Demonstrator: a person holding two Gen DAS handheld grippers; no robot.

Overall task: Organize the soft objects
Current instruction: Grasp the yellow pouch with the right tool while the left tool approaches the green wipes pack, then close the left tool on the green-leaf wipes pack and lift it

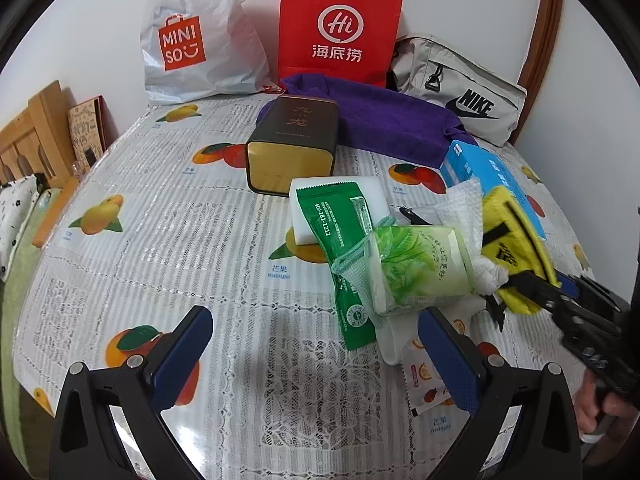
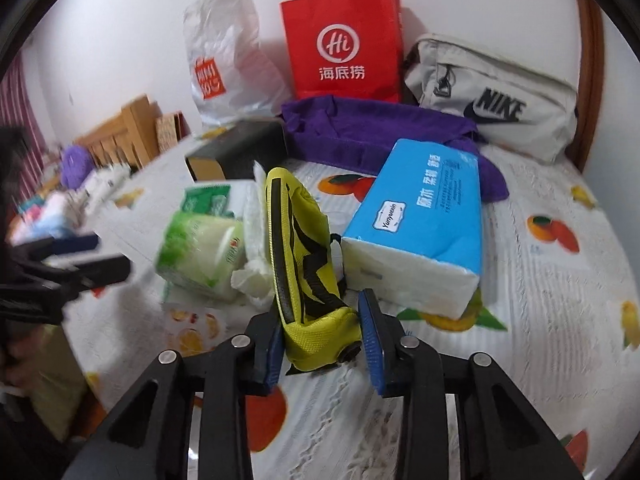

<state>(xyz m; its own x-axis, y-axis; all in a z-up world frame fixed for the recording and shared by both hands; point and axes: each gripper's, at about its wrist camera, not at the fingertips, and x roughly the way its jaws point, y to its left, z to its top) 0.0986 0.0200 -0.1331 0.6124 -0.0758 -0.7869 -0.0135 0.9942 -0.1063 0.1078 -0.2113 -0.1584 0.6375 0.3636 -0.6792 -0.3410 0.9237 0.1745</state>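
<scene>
My right gripper (image 2: pixel 320 336) is shut on a yellow pouch (image 2: pixel 304 256) with black zip and strap, held above the table; it also shows in the left wrist view (image 1: pixel 512 236). My left gripper (image 1: pixel 316 356) is open and empty, low over the tablecloth, just short of a green tissue pack (image 1: pixel 420 268) lying on a green sachet (image 1: pixel 340 232) and a white sponge (image 1: pixel 360 192). A blue tissue pack (image 2: pixel 424 216) lies right of the pouch. A purple towel (image 1: pixel 384 116) lies at the back.
A dark tin (image 1: pixel 292 140) lies on its side mid-table. A Miniso plastic bag (image 1: pixel 196 36), a red paper bag (image 1: pixel 340 24) and a grey Nike bag (image 1: pixel 460 88) stand along the wall. White crumpled tissue (image 1: pixel 460 208) lies by the pouch. A wooden bed frame (image 1: pixel 32 132) stands left.
</scene>
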